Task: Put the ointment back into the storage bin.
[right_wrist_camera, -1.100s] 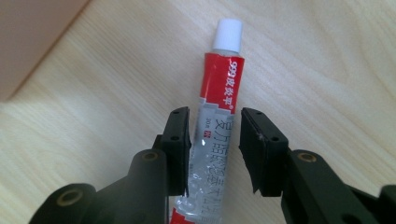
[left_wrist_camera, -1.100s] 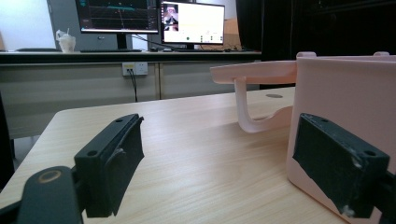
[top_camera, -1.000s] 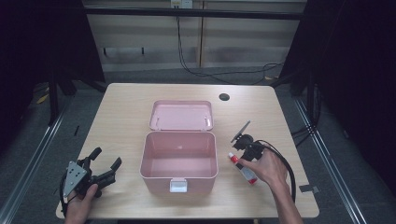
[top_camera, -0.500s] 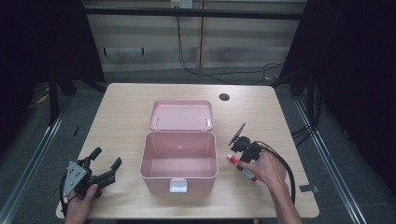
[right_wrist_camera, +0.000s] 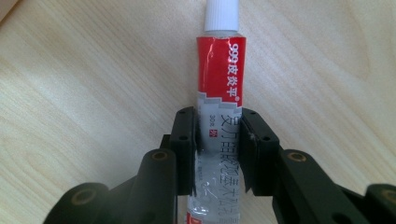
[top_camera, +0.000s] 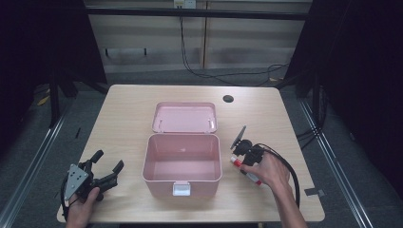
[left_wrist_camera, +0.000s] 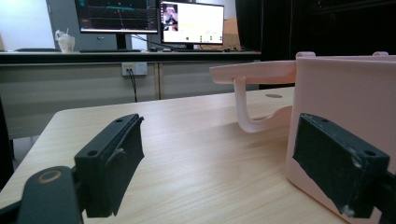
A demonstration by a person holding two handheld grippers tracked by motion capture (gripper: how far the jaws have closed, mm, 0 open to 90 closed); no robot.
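Note:
An open pink box (top_camera: 182, 183) stands mid-table, its lid (top_camera: 184, 117) tipped back behind it. To its right a red-and-white tube (top_camera: 248, 174) with a white cap lies on the table. My right gripper (top_camera: 242, 164) points down at the tube. In the right gripper view the gripper (right_wrist_camera: 218, 116) is shut on the tube (right_wrist_camera: 221, 65) around its middle. At the table's front left my left gripper (top_camera: 107, 160) is held low and open, with nothing between its fingers. The left gripper view has this gripper (left_wrist_camera: 219, 154) facing the box wall (left_wrist_camera: 345, 93) and lid (left_wrist_camera: 254, 72).
A dark round hole (top_camera: 228, 99) sits in the tabletop behind the box. A black cable (top_camera: 291, 173) loops from the right gripper along the person's forearm. Monitors (left_wrist_camera: 191, 21) stand on a desk beyond the table's far edge.
The right hand and its gripper have sunk slightly and shifted a little toward the box, over the tube. The tube stays put. The left gripper has not moved.

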